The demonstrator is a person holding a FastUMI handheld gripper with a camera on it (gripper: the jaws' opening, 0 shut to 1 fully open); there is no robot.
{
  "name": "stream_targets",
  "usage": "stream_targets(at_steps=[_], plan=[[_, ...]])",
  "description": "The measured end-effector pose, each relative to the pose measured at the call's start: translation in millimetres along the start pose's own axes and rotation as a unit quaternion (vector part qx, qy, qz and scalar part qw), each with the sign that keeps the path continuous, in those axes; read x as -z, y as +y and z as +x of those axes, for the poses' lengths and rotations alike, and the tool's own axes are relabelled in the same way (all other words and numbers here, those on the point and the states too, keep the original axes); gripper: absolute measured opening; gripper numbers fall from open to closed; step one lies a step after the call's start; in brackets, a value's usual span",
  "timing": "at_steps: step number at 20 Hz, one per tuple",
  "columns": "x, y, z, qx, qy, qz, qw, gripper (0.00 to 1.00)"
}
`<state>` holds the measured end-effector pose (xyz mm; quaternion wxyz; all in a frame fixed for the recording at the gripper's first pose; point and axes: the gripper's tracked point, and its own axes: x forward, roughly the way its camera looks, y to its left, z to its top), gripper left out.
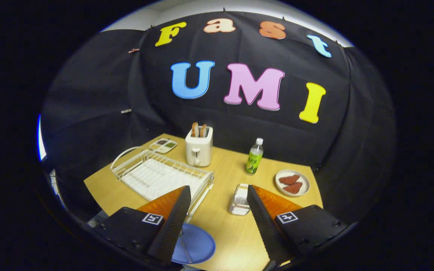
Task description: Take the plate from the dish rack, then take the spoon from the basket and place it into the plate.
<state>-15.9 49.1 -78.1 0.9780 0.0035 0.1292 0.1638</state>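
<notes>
Blue plate (pixel 196 246) lies flat on the wooden surface (pixel 224 226) just below the fingers (pixel 171 222), partly hidden behind the left one, and a slim utensil that looks like the spoon (pixel 186 253) already rests across it. The gripper (pixel 217 195) hangs above with its fingers spread wide and nothing between them, so the task looks all but finished.

Just ahead, between the fingertips, sits a small clear basket (pixel 239 199); left of it the white dish rack (pixel 160 175) stands without a plate.

Beyond are a white toaster (pixel 199 150) holding 2 slices, a small sectioned tray (pixel 163 145) behind the rack, a green bottle (pixel 254 157), and a second plate (pixel 292 183) carrying 2 reddish pieces to the right.

Main risk, as I judge it: the left finger hovers close over the plate's rim, so a careless sweep could clip it and tip the spoon off. The nearby basket could be nudged too.
</notes>
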Motion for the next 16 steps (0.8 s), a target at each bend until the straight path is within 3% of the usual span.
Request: stream_targets(at_steps=[5,16], plan=[[-57.3,-18.0,-7.1,0.005,-0.059,-0.015,0.998,0.91],[-65.6,-25.7,-8.2,-0.033,-0.076,-0.027,0.996,0.96]])
